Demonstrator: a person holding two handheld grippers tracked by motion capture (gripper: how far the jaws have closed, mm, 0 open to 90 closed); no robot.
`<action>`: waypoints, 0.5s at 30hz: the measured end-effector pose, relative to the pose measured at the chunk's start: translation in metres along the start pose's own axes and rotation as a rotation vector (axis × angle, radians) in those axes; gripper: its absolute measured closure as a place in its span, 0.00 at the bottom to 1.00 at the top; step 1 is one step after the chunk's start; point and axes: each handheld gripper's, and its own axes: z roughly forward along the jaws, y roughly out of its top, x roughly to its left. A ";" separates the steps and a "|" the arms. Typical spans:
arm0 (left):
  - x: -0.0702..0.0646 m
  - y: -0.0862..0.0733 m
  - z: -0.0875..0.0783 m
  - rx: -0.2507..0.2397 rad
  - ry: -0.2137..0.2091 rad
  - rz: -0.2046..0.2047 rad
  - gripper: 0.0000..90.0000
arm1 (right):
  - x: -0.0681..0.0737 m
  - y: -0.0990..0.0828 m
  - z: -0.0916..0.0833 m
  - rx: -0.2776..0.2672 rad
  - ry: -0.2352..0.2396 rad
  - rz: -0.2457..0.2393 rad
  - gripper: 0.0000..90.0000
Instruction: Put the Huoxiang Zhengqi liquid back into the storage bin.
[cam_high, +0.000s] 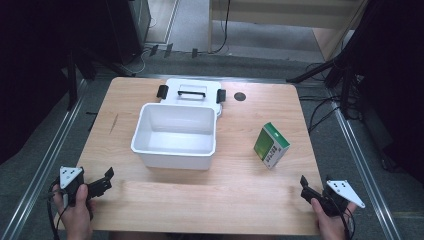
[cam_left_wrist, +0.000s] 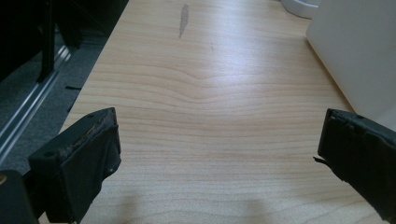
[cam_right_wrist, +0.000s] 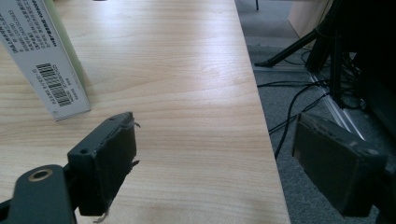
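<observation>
I am looking at a light wooden table (cam_high: 200, 200) on a grey floor, with dark stands and cables along both sides of the frame. At the lower left of the high view, my left gripper (cam_high: 102, 181) sits in a hand (cam_high: 77, 215) by the table's near corner, its 2 jaws spread wide over bare wood. At the lower right, my right gripper (cam_high: 306, 186) is in the other hand (cam_high: 330, 225) at the near right corner, jaws also wide apart and empty. Above it, right of centre, a green and white box (cam_high: 271, 145) stands tilted on the wood. At frame centre sits an open white bin (cam_high: 175, 135), nothing visible inside. Behind it, touching its far rim, lies a white lid (cam_high: 192, 92) with a black handle and 2 black latches.
</observation>
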 end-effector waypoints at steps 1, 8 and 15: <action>0.000 0.000 0.000 -0.001 -0.003 0.001 0.00 | 0.000 0.000 0.000 0.001 0.007 0.002 0.15; 0.000 -0.001 -0.002 -0.002 -0.010 0.001 0.00 | 0.001 0.000 -0.001 0.009 0.011 -0.022 0.14; 0.000 -0.001 -0.002 0.000 -0.025 0.011 0.00 | 0.003 0.003 -0.001 0.046 0.037 -0.058 0.15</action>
